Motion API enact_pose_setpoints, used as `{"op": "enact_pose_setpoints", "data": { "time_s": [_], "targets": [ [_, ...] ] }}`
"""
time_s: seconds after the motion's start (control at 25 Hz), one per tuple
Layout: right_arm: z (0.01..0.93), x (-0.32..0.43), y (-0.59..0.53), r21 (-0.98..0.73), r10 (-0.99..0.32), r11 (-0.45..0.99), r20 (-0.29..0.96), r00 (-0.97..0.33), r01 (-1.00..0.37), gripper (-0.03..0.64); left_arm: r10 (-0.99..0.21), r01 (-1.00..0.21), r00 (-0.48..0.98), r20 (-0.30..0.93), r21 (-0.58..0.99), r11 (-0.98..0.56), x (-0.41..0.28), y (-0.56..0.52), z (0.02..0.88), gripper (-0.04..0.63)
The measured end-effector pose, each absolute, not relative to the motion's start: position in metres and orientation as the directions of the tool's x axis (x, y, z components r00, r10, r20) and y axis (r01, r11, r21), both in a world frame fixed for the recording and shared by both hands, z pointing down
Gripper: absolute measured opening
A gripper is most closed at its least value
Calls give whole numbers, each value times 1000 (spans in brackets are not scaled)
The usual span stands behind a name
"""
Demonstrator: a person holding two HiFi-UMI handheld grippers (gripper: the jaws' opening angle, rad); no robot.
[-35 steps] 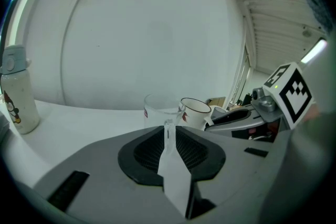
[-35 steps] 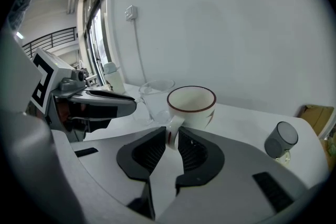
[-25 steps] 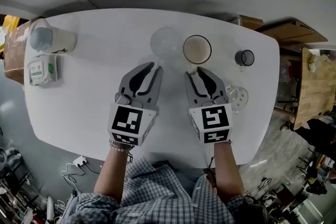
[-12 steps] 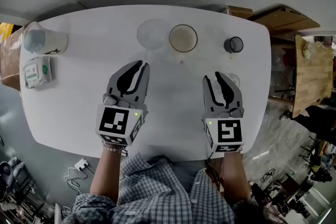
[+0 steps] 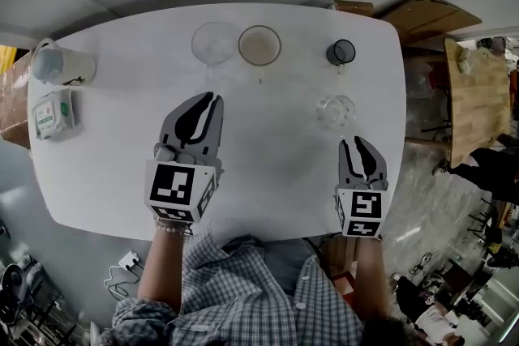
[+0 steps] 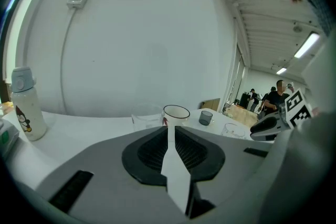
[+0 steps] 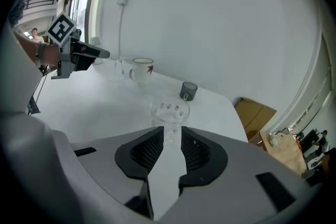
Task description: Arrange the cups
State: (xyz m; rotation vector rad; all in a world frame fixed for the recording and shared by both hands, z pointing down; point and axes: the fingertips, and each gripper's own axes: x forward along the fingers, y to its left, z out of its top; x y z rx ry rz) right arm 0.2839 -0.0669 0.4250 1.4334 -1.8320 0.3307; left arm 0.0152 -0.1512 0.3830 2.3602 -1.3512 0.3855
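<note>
Head view | left gripper (image 5: pixel 211 99): jaws nearly together, empty | right gripper (image 5: pixel 362 143): narrowly apart, empty

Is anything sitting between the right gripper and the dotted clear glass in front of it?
Nothing visible does. Only bare table lies between the right gripper and the clear glass; the dark cup stands beyond the glass.

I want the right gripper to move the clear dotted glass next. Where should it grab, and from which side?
Probably pinch the rim wall of the clear dotted glass, one jaw inside, one outside, coming from the near side, where the right gripper faces it. It stands upright, open-mouthed, with no handle showing.
</note>
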Motion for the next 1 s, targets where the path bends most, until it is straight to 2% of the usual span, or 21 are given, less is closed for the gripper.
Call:
{"op": "enact_pose_setpoints", "data": {
  "time_s": [0.36, 0.52, 1.0],
  "targets": [
    [455, 277, -73, 217, -657, 400, 745, -113, -890, 97, -758, -872, 485, 436, 180, -455, 22, -133, 382, 48],
    [455, 272, -80, 196, -664, 383, 738, -122, -902, 66, -765, -882, 465, 445, 165, -441, 20, -128, 381, 48],
    [456, 231, -115, 160, -686, 332, 718, -121, -929, 60, -780, -892, 450, 435, 167, -421, 17, -135, 376, 48]
  ]
}}
